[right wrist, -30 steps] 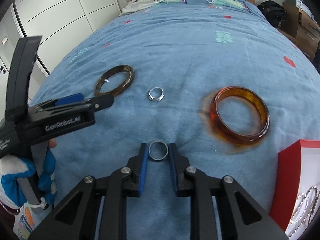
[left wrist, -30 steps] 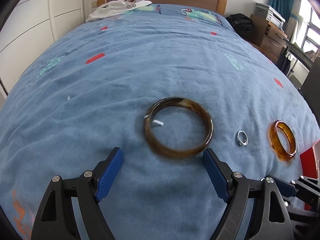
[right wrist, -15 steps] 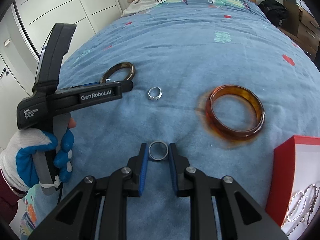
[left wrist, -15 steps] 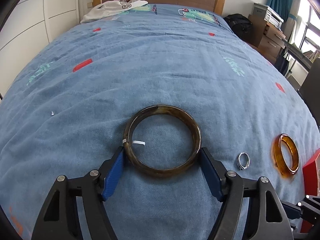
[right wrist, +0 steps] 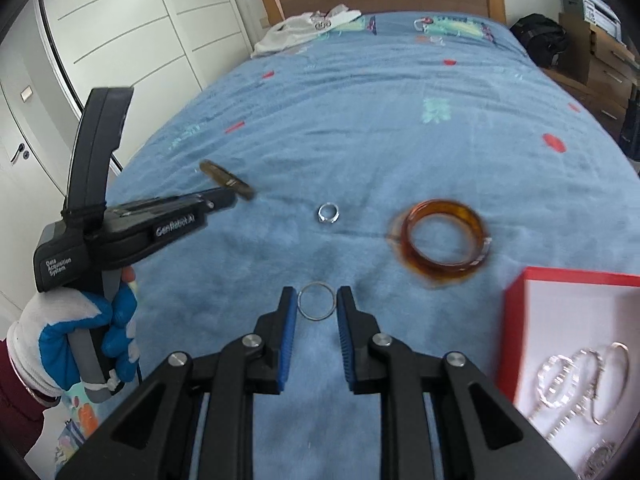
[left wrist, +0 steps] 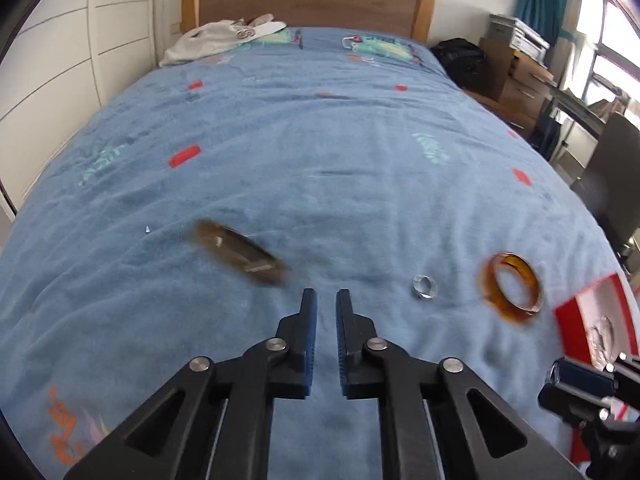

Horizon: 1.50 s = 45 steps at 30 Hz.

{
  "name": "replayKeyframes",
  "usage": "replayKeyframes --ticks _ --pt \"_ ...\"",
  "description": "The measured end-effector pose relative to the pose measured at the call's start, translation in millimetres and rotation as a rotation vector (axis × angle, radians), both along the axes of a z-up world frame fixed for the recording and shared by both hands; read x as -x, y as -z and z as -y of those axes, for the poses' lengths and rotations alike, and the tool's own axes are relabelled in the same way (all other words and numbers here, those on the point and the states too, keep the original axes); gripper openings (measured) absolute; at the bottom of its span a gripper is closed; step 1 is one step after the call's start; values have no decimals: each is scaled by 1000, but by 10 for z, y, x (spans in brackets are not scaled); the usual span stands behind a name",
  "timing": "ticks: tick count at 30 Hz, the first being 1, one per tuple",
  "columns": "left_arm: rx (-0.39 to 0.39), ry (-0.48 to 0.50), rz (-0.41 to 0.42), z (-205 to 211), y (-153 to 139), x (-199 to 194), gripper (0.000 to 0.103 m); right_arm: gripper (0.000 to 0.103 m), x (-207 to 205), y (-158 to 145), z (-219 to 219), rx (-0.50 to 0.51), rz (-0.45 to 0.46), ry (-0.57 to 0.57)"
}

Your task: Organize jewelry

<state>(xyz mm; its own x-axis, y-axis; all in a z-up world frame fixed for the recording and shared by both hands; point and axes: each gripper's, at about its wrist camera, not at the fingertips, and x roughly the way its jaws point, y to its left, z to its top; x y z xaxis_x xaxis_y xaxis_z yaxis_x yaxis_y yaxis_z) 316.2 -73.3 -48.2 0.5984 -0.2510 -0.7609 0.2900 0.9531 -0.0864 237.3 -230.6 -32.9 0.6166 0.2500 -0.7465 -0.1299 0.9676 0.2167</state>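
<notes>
Both grippers are angled steeply down over a blue bedspread (left wrist: 320, 168). The left gripper (left wrist: 326, 300), held by a gloved hand (right wrist: 80, 332), has just snapped its jaws nearly together with nothing between them; a dark brown bangle (left wrist: 240, 254) is seen tilted and blurred just beyond and left of its tips, free of the pads. The right gripper (right wrist: 317, 304) is pinched on a thin silver ring (right wrist: 317, 301), which is held between the blue pads. A small stone-set ring (right wrist: 329, 213) lies on the cover between the two bangles, with an amber bangle (right wrist: 442, 248) to its right. A red-rimmed box (right wrist: 516, 312) containing silver bracelets (right wrist: 576, 384) is seen at the lower right edge. A white garment (left wrist: 220, 40) lies by the wooden headboard (left wrist: 308, 4).
</notes>
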Motion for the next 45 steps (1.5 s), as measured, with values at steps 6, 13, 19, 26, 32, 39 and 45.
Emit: replayKeyframes --ticks 6,13,19,26,32,39,45 --pt "12 29 2 50 -105 285 2 19 320 -217 190 5 26 41" --pt "-3 49 34 178 -230 527 1 19 648 -361 436 19 44 84" --pt "-9 -10 12 4 -161 481 2 19 745 -393 612 33 47 119" --pt "-2 -52 16 -368 -90 230 42 19 656 -268 725 25 31 142" --pt "-51 -66 8 -474 70 -71 49 19 574 -135 776 10 14 148" --pt "-166 -53 -59 -394 401 -439 43 19 542 -97 883 7 8 166" --pt "-206 12 -69 -251 497 -409 8 19 589 -142 979 16 11 184"
